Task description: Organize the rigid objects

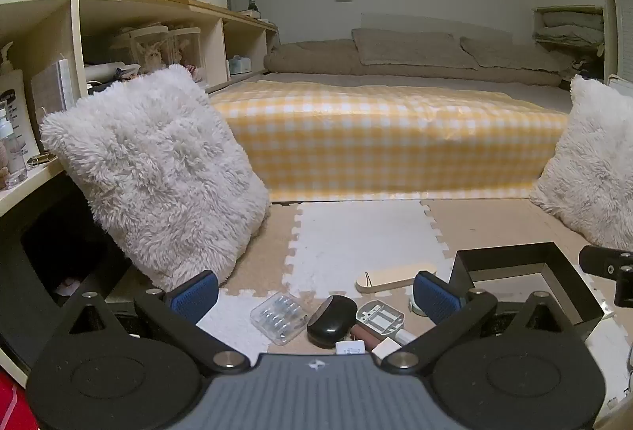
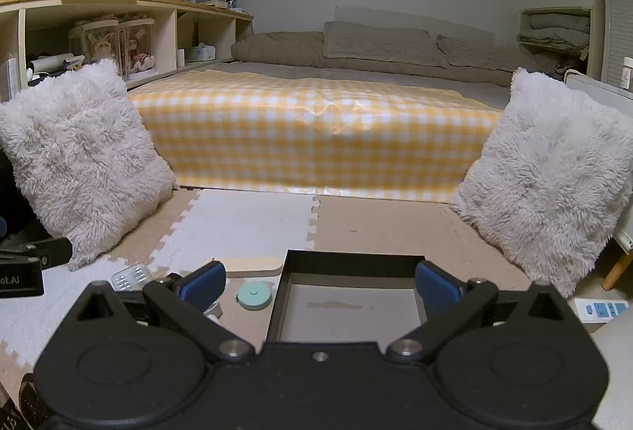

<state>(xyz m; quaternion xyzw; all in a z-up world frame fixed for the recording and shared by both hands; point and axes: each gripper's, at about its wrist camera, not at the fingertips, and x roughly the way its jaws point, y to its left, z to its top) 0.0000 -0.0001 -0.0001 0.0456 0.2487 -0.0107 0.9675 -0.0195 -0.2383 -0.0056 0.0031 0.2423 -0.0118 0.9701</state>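
Small rigid items lie on the foam floor mat. In the left wrist view, between my open left gripper's (image 1: 316,293) blue pads, I see a clear battery case (image 1: 279,316), a black oval case (image 1: 331,320), a grey plastic bracket (image 1: 380,316), a brown tube (image 1: 366,335) and a wooden board (image 1: 393,279). The black box (image 1: 526,281) stands at the right. In the right wrist view my right gripper (image 2: 321,287) hangs open over the black box (image 2: 348,311), which looks empty. A teal round tape measure (image 2: 254,294) and the wooden board (image 2: 253,266) lie left of it.
Two fluffy white cushions (image 1: 158,177) (image 2: 550,184) lean at either side of a low bed with a yellow checked cover (image 2: 316,141). A wooden shelf unit (image 1: 118,34) runs along the left. A power strip (image 2: 603,309) lies at the right.
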